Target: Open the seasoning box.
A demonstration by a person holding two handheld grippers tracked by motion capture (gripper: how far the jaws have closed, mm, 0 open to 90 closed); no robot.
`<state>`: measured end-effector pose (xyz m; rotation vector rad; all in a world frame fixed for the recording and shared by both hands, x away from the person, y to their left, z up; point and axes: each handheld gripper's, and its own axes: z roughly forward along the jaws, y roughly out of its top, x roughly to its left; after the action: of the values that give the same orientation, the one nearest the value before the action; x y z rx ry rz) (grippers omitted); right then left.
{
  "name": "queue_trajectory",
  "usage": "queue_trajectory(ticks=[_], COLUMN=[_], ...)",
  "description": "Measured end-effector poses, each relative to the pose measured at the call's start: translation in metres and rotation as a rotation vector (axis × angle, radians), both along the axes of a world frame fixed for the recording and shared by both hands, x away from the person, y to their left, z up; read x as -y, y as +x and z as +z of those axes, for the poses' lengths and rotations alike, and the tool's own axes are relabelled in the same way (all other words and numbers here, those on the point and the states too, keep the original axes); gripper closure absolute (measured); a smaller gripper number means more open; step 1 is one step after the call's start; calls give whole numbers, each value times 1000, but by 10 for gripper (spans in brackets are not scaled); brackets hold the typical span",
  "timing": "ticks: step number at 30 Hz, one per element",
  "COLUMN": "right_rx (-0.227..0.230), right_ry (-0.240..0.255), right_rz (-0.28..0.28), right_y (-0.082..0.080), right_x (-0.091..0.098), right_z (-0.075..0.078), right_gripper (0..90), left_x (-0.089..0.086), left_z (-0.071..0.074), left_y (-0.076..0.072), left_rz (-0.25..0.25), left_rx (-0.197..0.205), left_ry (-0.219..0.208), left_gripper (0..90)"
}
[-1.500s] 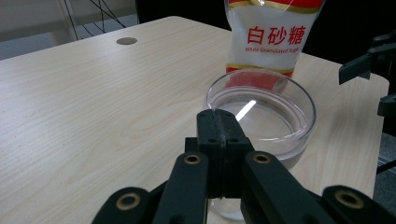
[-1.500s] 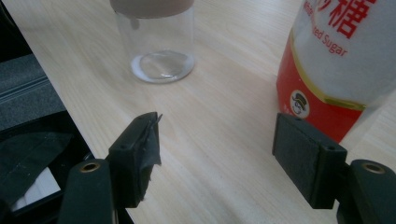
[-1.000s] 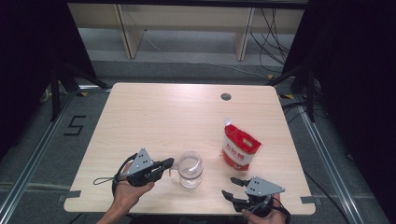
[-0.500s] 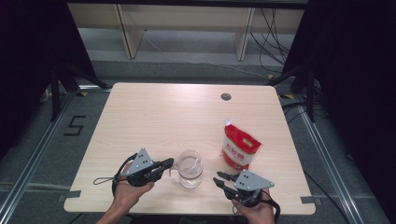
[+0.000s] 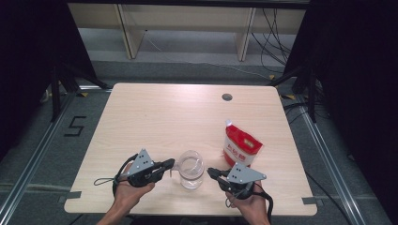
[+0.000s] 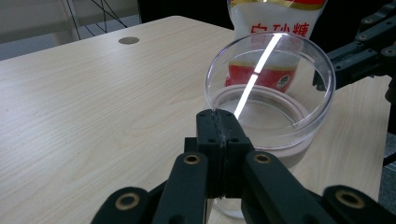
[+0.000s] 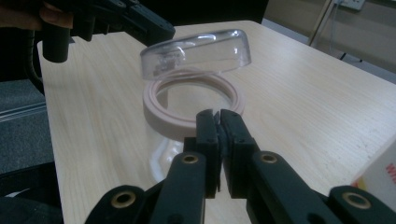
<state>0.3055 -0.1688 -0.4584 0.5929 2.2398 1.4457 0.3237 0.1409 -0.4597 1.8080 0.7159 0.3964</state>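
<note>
High view: the left gripper (image 5: pixel 170 164) is clamped on the tilted clear plastic lid (image 6: pixel 271 79) of the clear round jar (image 5: pixel 191 169) at the table's (image 5: pixel 164 112) near edge; the right gripper (image 5: pixel 211 172), jaws just closed empty, is beside it.

Light wood table (image 5: pixel 155 117) on grey floor (image 5: pixel 361 154), dark surrounds.

Rounded tabletop corners; round cable grommet (image 5: pixel 227 97) near far edge. Grey tape patches (image 5: pixel 72 194) at both near corners. Metal floor rails (image 5: pixel 33 157) along left and right sides. A "5" marked in black (image 5: pixel 75 126) on floor, left of table. Pale shelving unit (image 5: pixel 187 23) beyond far edge, upright posts visible, loose black cables (image 5: pixel 272 28) hanging at its right. Black curtains (image 5: pixel 347 56) on both flanks, stand legs at their feet. Even overhead lighting, soft shadows.
</note>
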Motion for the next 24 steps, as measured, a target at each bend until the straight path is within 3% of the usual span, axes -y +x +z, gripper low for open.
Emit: queue_trajectory(ticks=[6,12,18,22,24], right_rx=[-6,19,26,22,27], right_ry=[-9,-40,-34,-28,-31], right_rz=[15,51,58,49,59], right_y=[4,2,2,2,2], right_x=[-8,-21,-27,-29,-30], right_z=[2,6,6,7,8], right_gripper=[879,879,878,878,872], left_x=[0,0,-1,-3,-7], left_z=[0,0,0,-1,-1], left_y=[0,0,0,0,0], left_rz=[0,3,-5,0,-6], left_rx=[1,0,7,-17,-24], left_ry=[1,3,6,-21,-13], left_gripper=[886,886,883,837,784])
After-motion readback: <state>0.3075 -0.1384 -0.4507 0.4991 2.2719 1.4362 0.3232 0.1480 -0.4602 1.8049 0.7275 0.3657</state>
